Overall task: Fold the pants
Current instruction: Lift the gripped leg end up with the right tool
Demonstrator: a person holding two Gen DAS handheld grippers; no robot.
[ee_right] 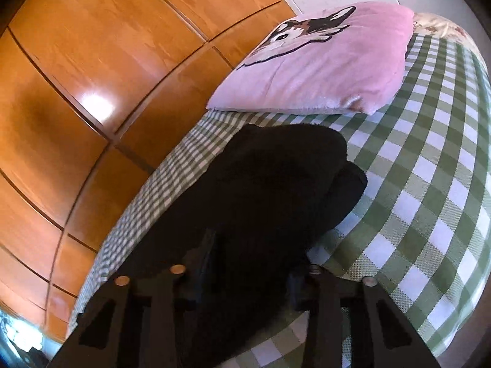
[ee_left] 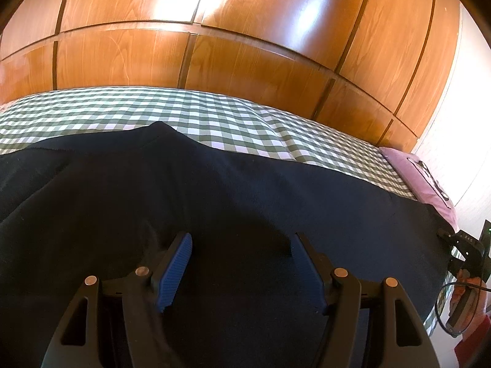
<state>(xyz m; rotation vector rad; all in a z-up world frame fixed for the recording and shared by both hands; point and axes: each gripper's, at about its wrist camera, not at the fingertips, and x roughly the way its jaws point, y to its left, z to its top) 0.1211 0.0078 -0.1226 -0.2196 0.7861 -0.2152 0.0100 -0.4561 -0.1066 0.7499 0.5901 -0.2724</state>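
- The dark navy pants (ee_left: 214,190) are lying spread across a bed covered with a green-and-white checked bedspread (ee_left: 196,113), filling the near half of the left wrist view from the left edge to the right.
- The left gripper (ee_left: 241,260) is hovering low over the pants, its two blue ribbed fingers (ee_left: 175,271) standing wide apart with dark cloth showing in the gap; nothing is being pinched between them.
- A small peak of the pants is rising at the far edge of the cloth, just left of centre, against the checks.
- In the right wrist view the pants (ee_right: 260,190) are showing as a dark, bunched mass running from the near centre toward the far middle, with a rounded fold on their right side.
- The right gripper (ee_right: 251,263) is sitting over the near end of that mass; its fingers are lying in deep shadow against the dark cloth, so I cannot tell whether they are clenched on it or released.
- A pink pillow (ee_right: 319,64) printed with a dog's face is lying on the bedspread (ee_right: 429,184) just beyond the far end of the pants, close to them, though contact is unclear.
- A glossy wooden wardrobe (ee_left: 245,30) is standing behind the bed, catching bright reflections.
- At the far right of the left wrist view, the right gripper's dark body and a cable are showing beside the bed's edge.
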